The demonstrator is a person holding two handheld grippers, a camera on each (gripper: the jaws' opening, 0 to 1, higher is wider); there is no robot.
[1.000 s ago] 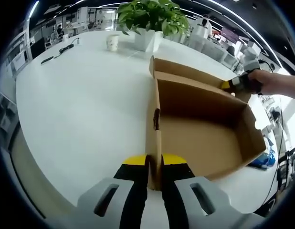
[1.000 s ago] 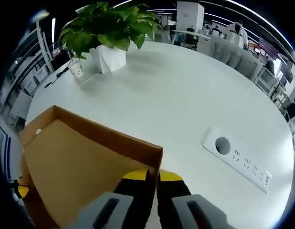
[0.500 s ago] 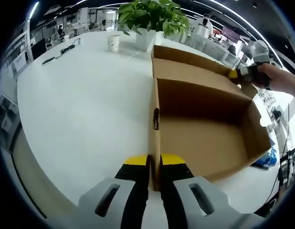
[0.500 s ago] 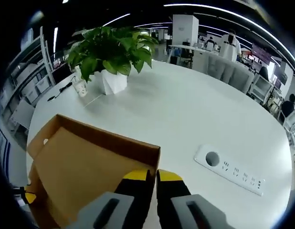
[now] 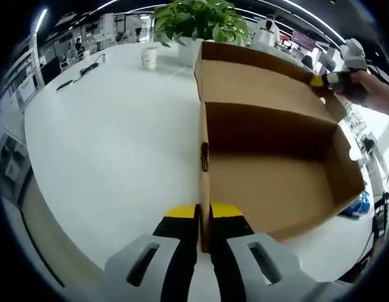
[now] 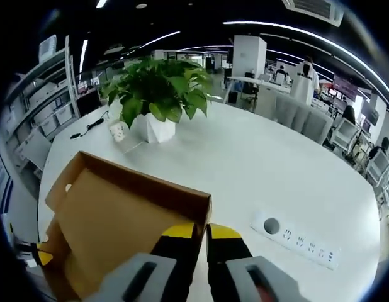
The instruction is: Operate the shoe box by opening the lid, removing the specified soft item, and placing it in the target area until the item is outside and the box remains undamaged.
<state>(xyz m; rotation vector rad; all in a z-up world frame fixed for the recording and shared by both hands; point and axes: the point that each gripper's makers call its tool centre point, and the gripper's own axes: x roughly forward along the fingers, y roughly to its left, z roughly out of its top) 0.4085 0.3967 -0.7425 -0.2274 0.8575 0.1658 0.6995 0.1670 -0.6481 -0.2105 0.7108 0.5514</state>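
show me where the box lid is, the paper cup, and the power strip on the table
box lid (image 5: 257, 85), left gripper view, on its brown inner face.
paper cup (image 5: 148, 58), left gripper view, on its side wall.
power strip (image 6: 294, 240), right gripper view, on its white top.

It is an open-plan office: a big white meeting table (image 6: 276, 182) with a built-in socket strip (image 6: 294, 240), a potted plant (image 6: 158, 94), far desks and ceiling strip lights.

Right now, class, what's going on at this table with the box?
A person is opening a cardboard shoe box on a white table. The left claw pinches the box's near wall, while the right claw grips the lid by its edge, holding it raised. No soft item is visible inside.
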